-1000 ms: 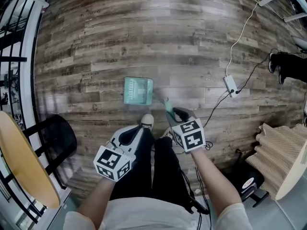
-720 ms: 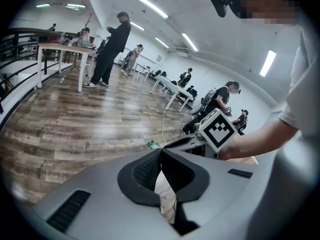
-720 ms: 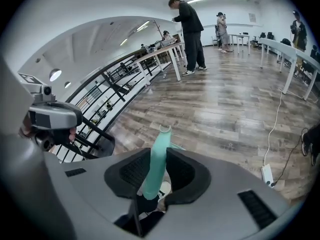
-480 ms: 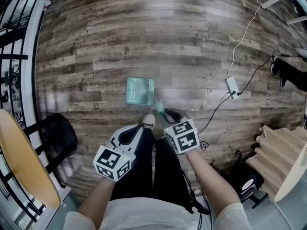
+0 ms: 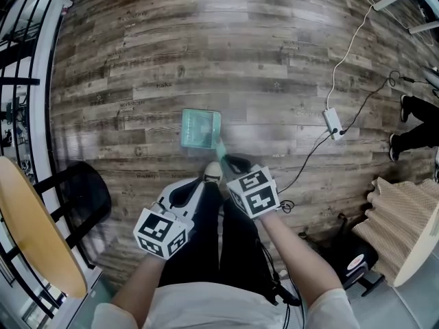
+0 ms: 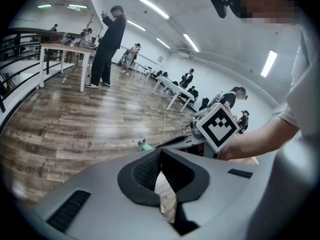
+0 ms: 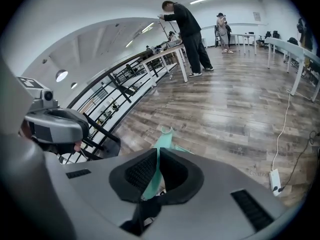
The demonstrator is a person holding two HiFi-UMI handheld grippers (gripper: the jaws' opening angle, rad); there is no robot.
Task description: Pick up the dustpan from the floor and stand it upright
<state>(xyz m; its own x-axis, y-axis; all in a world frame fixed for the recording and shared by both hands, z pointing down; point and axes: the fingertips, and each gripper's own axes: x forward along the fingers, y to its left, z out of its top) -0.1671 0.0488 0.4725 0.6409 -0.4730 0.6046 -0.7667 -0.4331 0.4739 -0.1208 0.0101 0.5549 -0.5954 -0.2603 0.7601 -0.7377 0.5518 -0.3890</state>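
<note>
At the far left a black metal railing (image 5: 20, 81) runs along the grey-brown wooden plank floor (image 5: 206, 46), with a black chair (image 5: 82, 197) beside it; the left gripper (image 5: 195, 187) hangs low over the person's dark trouser leg, well apart from the task's thing; in the left gripper view its jaws (image 6: 160, 154) are pressed together with nothing between them; just past their tips a pale shoe (image 5: 213, 172) stands on the planks. The mint-green plastic dustpan (image 5: 201, 129) sits ahead of the shoe, near the middle of the floor, its pan low over the planks; whether it touches them I cannot tell. Its thin handle (image 5: 219, 147) slants back to the right gripper (image 5: 230, 162); those jaws have just been closing and now pinch the handle (image 7: 162, 139), which runs up between the black pads (image 7: 142, 171). Further right a white cable with a small white adapter (image 5: 332, 120) lies on the floor, and at the right edge stand another person's black shoes (image 5: 405, 125).
</note>
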